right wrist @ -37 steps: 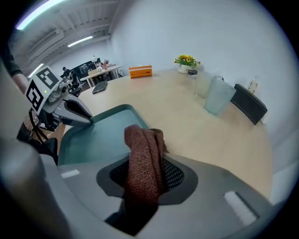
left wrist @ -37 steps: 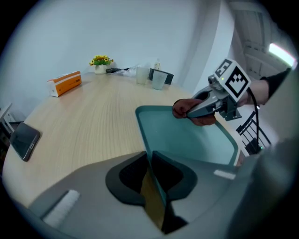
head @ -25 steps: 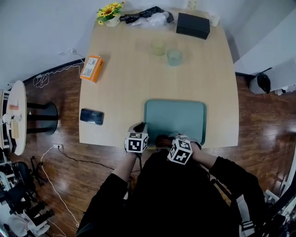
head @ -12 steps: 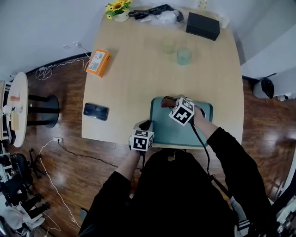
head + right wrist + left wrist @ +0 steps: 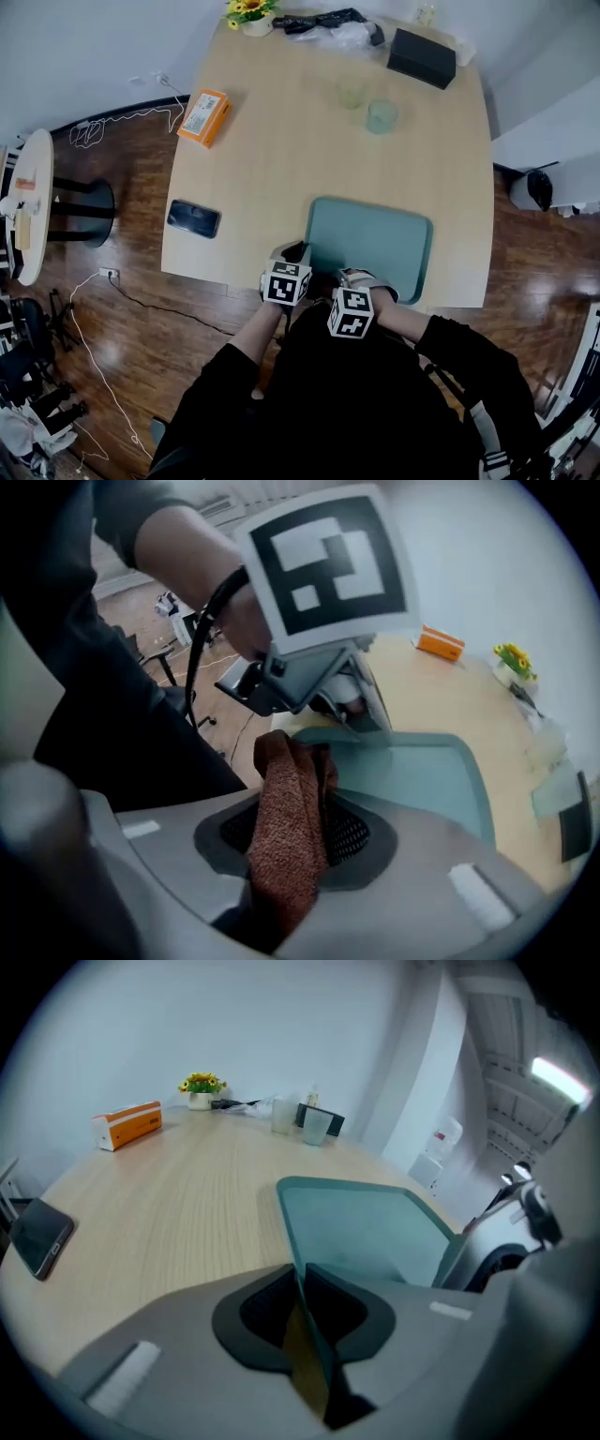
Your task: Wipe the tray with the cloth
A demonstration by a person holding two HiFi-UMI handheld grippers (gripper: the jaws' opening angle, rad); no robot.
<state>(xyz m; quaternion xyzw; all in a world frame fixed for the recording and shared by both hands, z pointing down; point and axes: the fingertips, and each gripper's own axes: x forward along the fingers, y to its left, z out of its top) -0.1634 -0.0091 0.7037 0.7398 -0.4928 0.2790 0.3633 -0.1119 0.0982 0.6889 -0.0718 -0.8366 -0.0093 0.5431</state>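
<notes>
Jaws of the left gripper point(image 5: 303, 1288) are clenching edge-on the rim of the teal tray point(image 5: 375, 246) at its 7 o'clock corner. Those of the right gripper point(image 5: 300, 822) are squeezing the bunched rust cloth point(image 5: 281, 789). From overhead, the marker cubes are hiding the cloth by the tray's 6 o'clock edge.

tray point(image 5: 375, 239) smooth matt teal plastic, cloth point(image 5: 286, 827) rough nubby rust-brown fabric, table point(image 5: 281, 141) pale wood-grain top with a matt finish, floor point(image 5: 131, 187) dark wood planks with glossy glare patches, phone point(image 5: 193, 218) glossy black face, cups point(image 5: 381, 116) translucent and smooth
</notes>
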